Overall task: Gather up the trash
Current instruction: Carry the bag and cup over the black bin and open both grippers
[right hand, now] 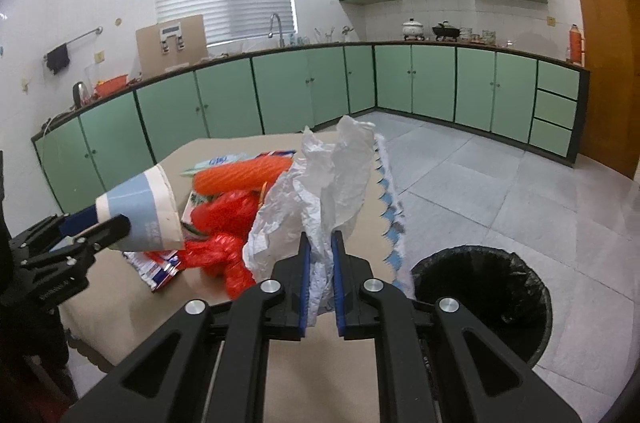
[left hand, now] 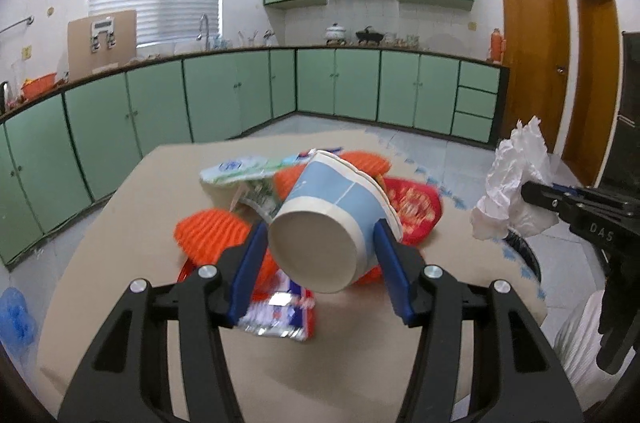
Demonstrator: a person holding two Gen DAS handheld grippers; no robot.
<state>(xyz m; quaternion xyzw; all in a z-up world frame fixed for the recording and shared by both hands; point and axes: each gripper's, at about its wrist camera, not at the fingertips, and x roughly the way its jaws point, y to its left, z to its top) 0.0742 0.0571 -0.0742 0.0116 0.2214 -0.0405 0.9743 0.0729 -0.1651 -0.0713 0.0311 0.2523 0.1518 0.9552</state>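
Note:
My left gripper is shut on a blue and white paper cup, held tilted above the table with its base toward the camera. The cup also shows at the left of the right wrist view. My right gripper is shut on a crumpled white paper, lifted over the table's right edge; it also shows in the left wrist view. Trash lies on the beige table: orange foam nets, a red net bag, a green-white wrapper and a red-blue wrapper.
A black-lined trash bin stands on the tiled floor right of the table, below my right gripper. Green kitchen cabinets line the far walls. Wooden doors are at the right. A blue bag lies on the floor at left.

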